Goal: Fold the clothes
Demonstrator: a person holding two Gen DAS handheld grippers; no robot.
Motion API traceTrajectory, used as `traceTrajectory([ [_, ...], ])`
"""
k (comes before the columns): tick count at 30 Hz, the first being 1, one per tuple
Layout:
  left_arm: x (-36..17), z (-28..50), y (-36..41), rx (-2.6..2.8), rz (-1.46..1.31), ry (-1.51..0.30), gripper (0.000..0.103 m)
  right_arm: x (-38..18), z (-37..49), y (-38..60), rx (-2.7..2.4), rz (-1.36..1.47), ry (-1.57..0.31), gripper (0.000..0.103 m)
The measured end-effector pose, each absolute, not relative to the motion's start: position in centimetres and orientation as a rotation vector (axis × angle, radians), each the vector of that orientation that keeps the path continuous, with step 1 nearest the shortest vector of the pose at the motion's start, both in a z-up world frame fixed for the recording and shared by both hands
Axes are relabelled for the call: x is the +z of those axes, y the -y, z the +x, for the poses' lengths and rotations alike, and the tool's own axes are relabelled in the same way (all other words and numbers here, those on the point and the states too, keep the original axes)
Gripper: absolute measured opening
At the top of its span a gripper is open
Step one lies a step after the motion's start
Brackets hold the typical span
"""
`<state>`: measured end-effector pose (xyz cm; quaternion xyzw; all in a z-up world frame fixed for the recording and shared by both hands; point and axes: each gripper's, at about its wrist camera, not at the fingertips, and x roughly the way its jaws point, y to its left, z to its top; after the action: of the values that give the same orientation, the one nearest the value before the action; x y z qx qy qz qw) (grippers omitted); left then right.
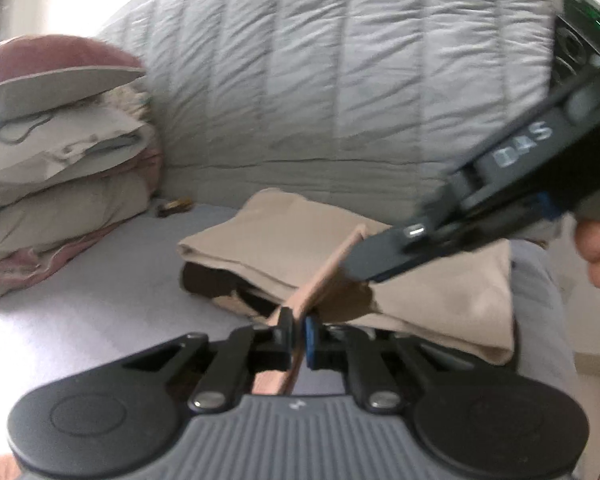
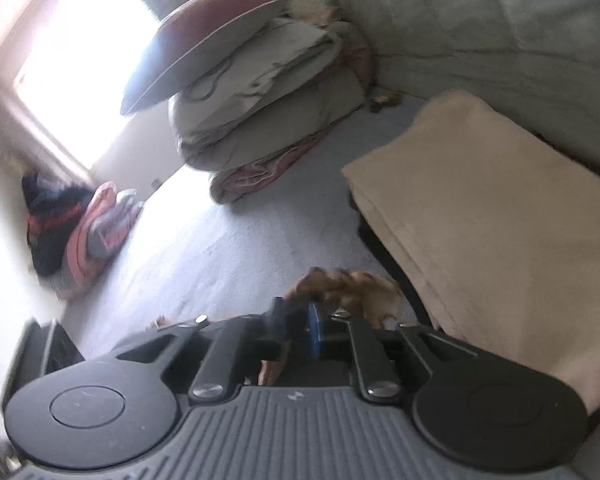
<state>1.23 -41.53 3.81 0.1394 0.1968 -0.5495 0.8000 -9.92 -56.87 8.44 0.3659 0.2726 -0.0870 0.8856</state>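
A folded beige garment (image 1: pixel 300 236) lies on the grey bed, on top of a dark brown one (image 1: pixel 208 284); it also shows in the right wrist view (image 2: pixel 480 216). My left gripper (image 1: pixel 299 332) is shut on a pinkish tan cloth (image 1: pixel 328 268), stretched taut as a narrow band up to my right gripper (image 1: pixel 364 256), which comes in from the upper right. In the right wrist view my right gripper (image 2: pixel 296 324) is shut on a bunched brown and tan cloth (image 2: pixel 352 288) just above the bed sheet.
A stack of pillows and folded bedding (image 1: pixel 56 160) stands at the left against the quilted grey headboard (image 1: pixel 340 60). A pile of mixed coloured clothes (image 2: pixel 80 232) lies at the bed's far side by a bright window (image 2: pixel 80 60). The grey sheet (image 2: pixel 228 240) lies between.
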Motion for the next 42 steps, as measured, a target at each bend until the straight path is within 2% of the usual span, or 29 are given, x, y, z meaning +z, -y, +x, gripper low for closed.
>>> traceTrajectory([
  [1, 3.8, 1.3, 41.5, -1.167, 0.292, -0.421, 0.006, 8.2, -10.3, 57.5, -0.196, 0.805, -0.561, 0.047],
  [2, 3.9, 1.3, 41.5, -1.157, 0.285, -0.419, 0.006, 8.0, -10.8, 58.3, -0.212, 0.847, -0.552, 0.056],
  [19, 3.4, -1.0, 42.3, -1.098, 0.364, -0.359, 0.006, 0.9, -11.8, 61.8, -0.198, 1.578, -0.514, 0.064],
  [31, 3.1, -1.8, 42.5, -1.057, 0.433, -0.297, 0.006, -0.9, -11.5, 60.8, -0.225, 1.735, -0.534, 0.064],
  [42, 3.3, -1.9, 42.1, -1.091, 0.385, -0.320, 0.006, -1.6, -11.2, 61.1, -0.233, 1.777, -0.546, 0.064],
])
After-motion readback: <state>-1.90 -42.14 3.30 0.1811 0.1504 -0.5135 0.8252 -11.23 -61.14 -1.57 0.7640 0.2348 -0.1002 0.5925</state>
